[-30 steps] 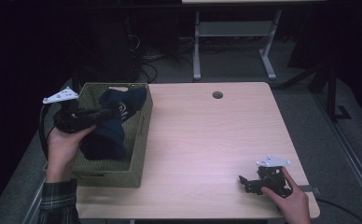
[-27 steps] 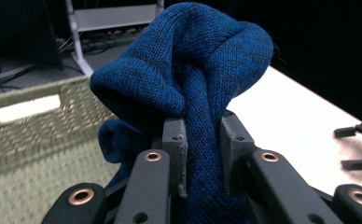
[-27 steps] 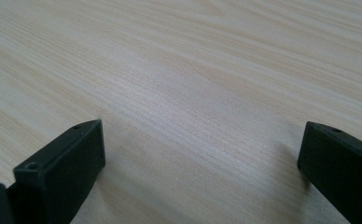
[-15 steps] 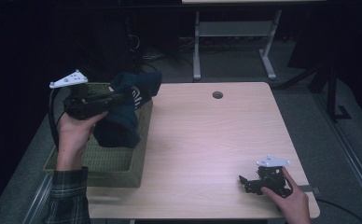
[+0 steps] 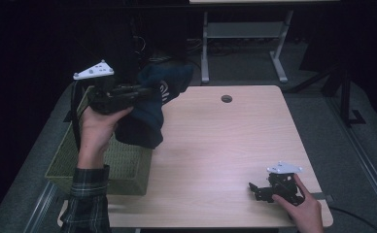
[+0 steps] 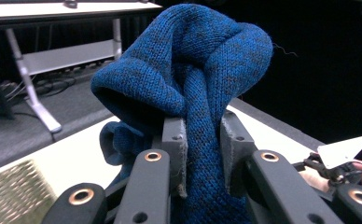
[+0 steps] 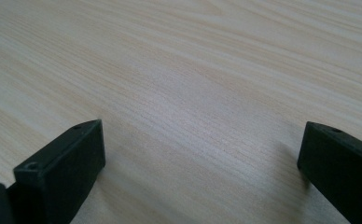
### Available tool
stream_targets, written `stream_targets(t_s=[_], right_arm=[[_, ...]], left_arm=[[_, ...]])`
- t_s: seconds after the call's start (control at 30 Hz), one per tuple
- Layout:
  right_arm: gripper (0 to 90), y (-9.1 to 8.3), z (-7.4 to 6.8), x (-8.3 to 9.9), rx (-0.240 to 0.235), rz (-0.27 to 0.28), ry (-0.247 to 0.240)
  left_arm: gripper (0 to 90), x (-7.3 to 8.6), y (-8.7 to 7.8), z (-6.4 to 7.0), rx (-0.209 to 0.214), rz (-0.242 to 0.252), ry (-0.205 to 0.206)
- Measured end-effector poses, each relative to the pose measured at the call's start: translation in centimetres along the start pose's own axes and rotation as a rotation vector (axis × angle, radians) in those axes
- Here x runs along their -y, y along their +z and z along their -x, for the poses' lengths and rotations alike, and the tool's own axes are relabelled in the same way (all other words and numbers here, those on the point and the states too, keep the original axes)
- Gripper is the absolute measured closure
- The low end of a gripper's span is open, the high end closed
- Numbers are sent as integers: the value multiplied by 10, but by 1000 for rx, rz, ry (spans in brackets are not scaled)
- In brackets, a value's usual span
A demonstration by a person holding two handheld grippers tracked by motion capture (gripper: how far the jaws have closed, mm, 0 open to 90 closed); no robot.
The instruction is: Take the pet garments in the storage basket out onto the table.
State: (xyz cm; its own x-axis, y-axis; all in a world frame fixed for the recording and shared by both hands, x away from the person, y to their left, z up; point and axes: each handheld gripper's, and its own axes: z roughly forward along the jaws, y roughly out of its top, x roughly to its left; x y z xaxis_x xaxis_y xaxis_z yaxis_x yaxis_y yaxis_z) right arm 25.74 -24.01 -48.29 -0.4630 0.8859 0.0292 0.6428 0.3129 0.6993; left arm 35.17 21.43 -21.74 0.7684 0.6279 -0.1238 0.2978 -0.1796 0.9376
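- The left claw [image 5: 150,91] is pinching a blue knitted garment [image 5: 147,114] between its closed jaws, the knit bunching above the pads [image 6: 174,140].
- The garment is hanging over the near edge of the green woven basket [image 5: 104,165] and the bench [image 5: 225,145].
- The right claw [image 5: 255,188] is resting on the bench's near right corner, jaws standing wide apart, gripping nothing.

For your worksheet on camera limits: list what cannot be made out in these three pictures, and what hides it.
- Basket inside: high view, hidden by the blue knitted garment and the left gripper.
- Garment's lower end: left gripper view, cut off by the bottom edge.
- White marking on the garment: high view, too small to read.
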Motion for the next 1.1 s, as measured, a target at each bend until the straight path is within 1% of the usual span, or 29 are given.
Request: stream_targets(t_s=[0.17,0.4,0.53,0.73,0.8,0.9,1.0,1.1], right_arm=[[4,0,0,0,0,0,0],[5,0,0,0,0,0,0],[4,0,0,0,0,-1,1],[5,0,0,0,0,0,1],[5,0,0,0,-1,0,0],[5,0,0,0,0,0,0],[5,0,0,0,0,-1,0],[5,0,0,0,0,0,1]], left_arm=[[749,-5,16,10,37,8,10],[749,-4,42,22,76,-8,24],[749,-1,62,29,98,-35,37],[748,7,92,38,126,-52,32],[749,10,104,42,134,-61,36],[749,14,117,47,136,-77,46],[749,20,131,51,142,-86,43],[749,25,142,54,146,-92,39]])
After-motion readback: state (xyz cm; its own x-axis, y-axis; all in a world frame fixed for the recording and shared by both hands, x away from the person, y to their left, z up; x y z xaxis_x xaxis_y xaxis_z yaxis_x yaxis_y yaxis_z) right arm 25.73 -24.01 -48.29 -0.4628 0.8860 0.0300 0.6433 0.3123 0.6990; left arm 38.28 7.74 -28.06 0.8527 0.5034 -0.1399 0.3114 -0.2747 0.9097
